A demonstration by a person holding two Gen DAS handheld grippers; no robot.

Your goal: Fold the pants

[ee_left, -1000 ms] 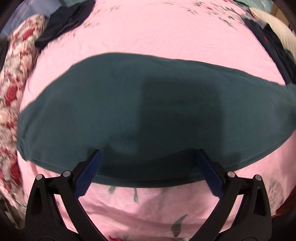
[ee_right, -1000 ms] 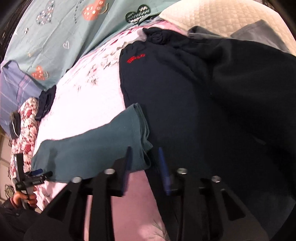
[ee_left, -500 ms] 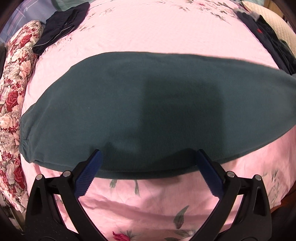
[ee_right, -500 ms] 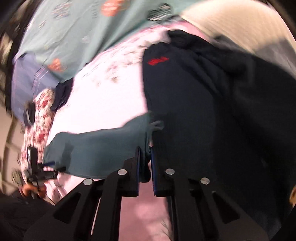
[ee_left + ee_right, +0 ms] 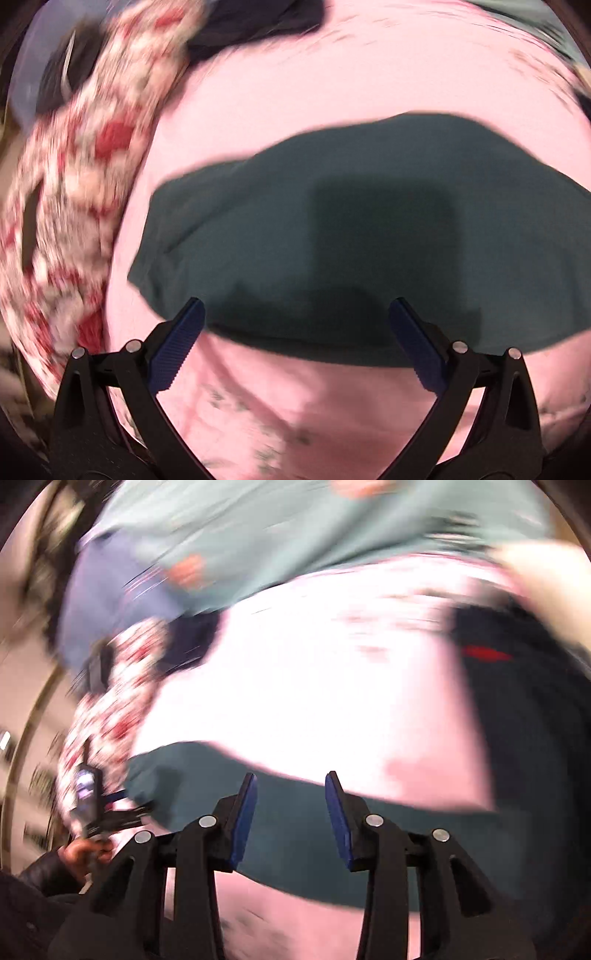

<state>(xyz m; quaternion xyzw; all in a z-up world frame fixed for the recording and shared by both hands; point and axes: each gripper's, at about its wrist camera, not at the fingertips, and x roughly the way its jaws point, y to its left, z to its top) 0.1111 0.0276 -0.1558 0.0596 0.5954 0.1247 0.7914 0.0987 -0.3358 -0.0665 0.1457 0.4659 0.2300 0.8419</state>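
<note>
Lying flat across the pink floral bedspread [image 5: 332, 92] are the teal pants [image 5: 369, 229], folded into a long band, its left end loose and slightly rumpled. Sitting at the far right is a dark navy garment [image 5: 535, 709] with a red logo; running along the left edge is a rose-patterned cover [image 5: 74, 184]. Hovering above the band's near edge, the left gripper [image 5: 295, 317] is spread wide, nothing between its fingers. The right gripper [image 5: 290, 790] is opening over the teal cloth, pinching nothing. Both views are blurring. Risk, as I judge it: a fast grab catching one layer only, dragging the fold askew.
</note>
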